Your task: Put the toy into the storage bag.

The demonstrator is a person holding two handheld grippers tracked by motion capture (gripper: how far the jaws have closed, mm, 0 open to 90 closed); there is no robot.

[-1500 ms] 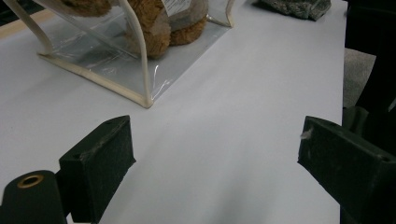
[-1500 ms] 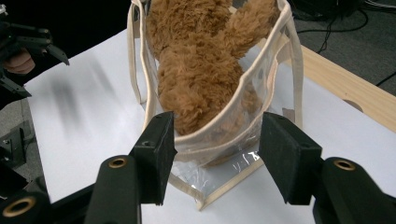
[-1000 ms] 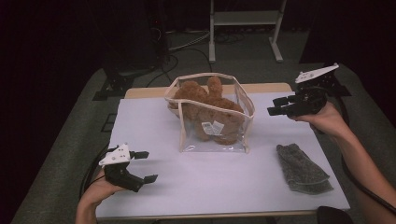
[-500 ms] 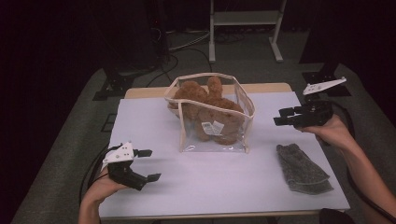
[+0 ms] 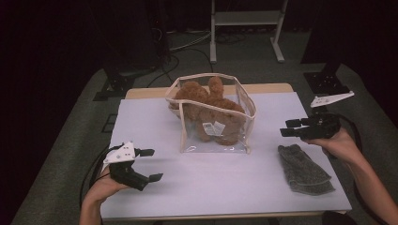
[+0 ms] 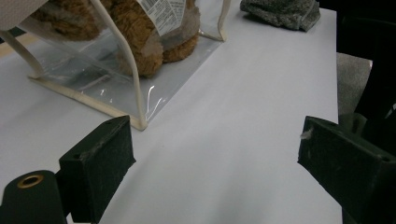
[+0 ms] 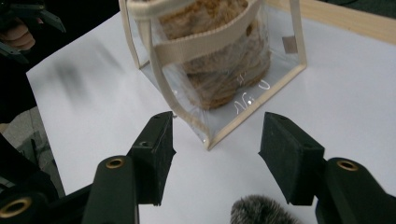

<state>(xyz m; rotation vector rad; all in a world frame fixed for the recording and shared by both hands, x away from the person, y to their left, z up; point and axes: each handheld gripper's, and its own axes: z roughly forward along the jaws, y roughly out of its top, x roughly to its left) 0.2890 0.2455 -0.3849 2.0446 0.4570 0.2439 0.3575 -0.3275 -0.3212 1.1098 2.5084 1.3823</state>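
you are holding the left gripper over the near left of the white worktop, fingers spread wide, gripping nothing. your right gripper is hovering at the right edge, fingers also apart and empty. a clear bag with a brown plush bear inside is standing mid-worktop. a grey cloth is lying near your right hand.
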